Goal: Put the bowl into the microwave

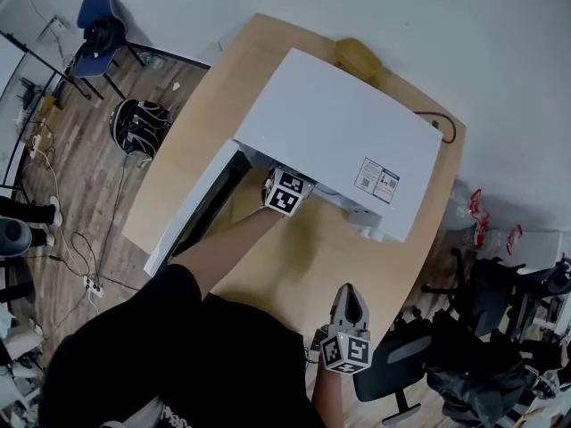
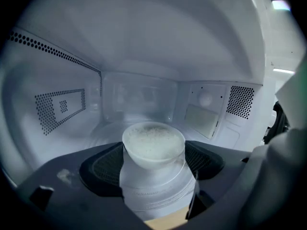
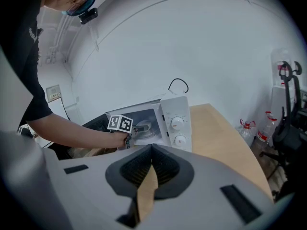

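Wood-topped table [image 1: 205,132] carries the white microwave [image 1: 339,141], its door [image 1: 198,208] open toward your left. Your left gripper [image 2: 153,150] is inside the cavity, its jaws pressed against the two sides of the bowl [image 2: 153,143], which stands on the glass turntable [image 2: 158,193]. The bowl is small, round and white, smooth-walled and narrowing toward its base. Something pale and grainy fills it, though what it is cannot be made out. From your head view the microwave's top hides both bowl and jaws. The dark ribbed pads [image 2: 103,166] cover most of the turntable. Perforated panels [image 2: 57,109] break up the smooth cavity walls. Your right gripper [image 3: 152,150] hangs low near your body, jaws together with nothing between them.
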The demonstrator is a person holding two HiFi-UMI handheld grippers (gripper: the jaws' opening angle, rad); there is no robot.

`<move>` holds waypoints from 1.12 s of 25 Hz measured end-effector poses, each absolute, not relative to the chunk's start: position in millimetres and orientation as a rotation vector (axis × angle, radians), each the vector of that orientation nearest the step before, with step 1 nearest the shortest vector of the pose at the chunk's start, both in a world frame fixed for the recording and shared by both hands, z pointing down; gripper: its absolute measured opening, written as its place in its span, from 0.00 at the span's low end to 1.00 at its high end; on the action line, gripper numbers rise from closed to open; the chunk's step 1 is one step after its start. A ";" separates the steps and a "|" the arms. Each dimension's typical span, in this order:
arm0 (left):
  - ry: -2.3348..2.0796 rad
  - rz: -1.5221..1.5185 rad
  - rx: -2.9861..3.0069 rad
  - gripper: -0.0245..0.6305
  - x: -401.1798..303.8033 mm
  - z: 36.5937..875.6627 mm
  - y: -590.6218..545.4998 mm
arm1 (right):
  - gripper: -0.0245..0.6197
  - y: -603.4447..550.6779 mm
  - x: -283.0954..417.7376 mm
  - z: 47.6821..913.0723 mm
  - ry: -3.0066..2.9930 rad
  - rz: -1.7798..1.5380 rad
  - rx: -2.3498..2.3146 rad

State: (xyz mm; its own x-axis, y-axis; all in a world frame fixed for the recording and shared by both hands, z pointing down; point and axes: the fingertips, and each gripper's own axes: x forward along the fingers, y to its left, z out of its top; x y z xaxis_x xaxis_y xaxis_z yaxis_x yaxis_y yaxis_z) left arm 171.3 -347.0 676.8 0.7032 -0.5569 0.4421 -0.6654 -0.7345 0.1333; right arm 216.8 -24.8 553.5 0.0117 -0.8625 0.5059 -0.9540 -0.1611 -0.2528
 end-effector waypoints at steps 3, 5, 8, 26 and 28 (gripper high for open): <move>-0.960 0.528 2.618 0.61 175.1 674.1 -349.3 | 0.13 -24.2 218.0 552.8 -1.904 0.845 2.121; -0.957 0.515 2.612 0.61 175.2 673.1 -350.1 | 0.13 -24.3 218.6 550.1 -1.887 0.827 2.135; -0.968 0.494 2.619 0.61 169.6 669.9 -349.6 | 0.13 -22.3 215.8 547.0 -1.878 0.814 2.152; -0.840 0.381 2.676 0.61 77.2 591.5 -192.0 | 0.13 -2.4 140.4 506.0 -1.974 0.593 2.131; -0.783 0.333 2.676 0.61 62.0 578.8 -157.0 | 0.13 7.2 129.3 503.2 -1.977 0.573 2.133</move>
State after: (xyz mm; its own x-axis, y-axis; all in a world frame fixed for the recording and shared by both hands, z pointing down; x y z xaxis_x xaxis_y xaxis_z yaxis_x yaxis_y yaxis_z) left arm 62.0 -157.0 578.8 0.8216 -0.4778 0.3108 -0.5554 -0.7938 0.2480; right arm 129.3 7.2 503.2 0.0432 -0.9183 0.3936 -0.9865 -0.1016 -0.1287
